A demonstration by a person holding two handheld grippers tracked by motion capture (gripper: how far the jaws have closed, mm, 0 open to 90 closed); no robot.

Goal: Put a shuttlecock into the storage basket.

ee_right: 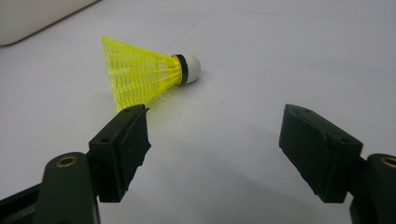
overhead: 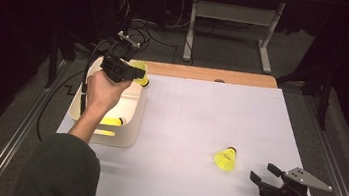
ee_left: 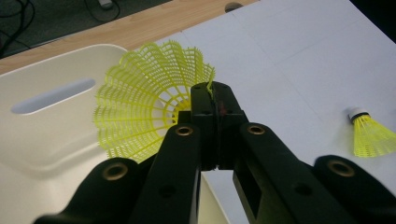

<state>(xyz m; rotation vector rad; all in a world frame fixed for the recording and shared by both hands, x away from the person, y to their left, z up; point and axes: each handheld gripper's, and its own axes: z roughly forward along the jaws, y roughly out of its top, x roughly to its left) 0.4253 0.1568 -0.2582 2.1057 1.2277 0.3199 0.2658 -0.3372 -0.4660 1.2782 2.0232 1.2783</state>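
My left gripper [overhead: 137,76] is shut on the rim of a yellow shuttlecock [ee_left: 144,107], holding it over the far right corner of a white bin [overhead: 131,123]. In the left gripper view the two jaws press together on the yellow mesh skirt. Another yellow shuttlecock [overhead: 112,120] lies inside the bin. A third yellow shuttlecock [overhead: 226,159] lies on its side on the white table sheet, also seen as a shuttlecock [ee_right: 149,72] with a white cork tip. My right gripper [overhead: 267,173] stands open just to its right, near the table's front edge, with nothing between its jaws.
The white sheet [overhead: 199,126] covers the table, with a strip of bare wood [overhead: 205,74] at the far edge. A black cable [overhead: 57,93] trails off the table's left side. A desk frame [overhead: 231,29] stands on the floor beyond.
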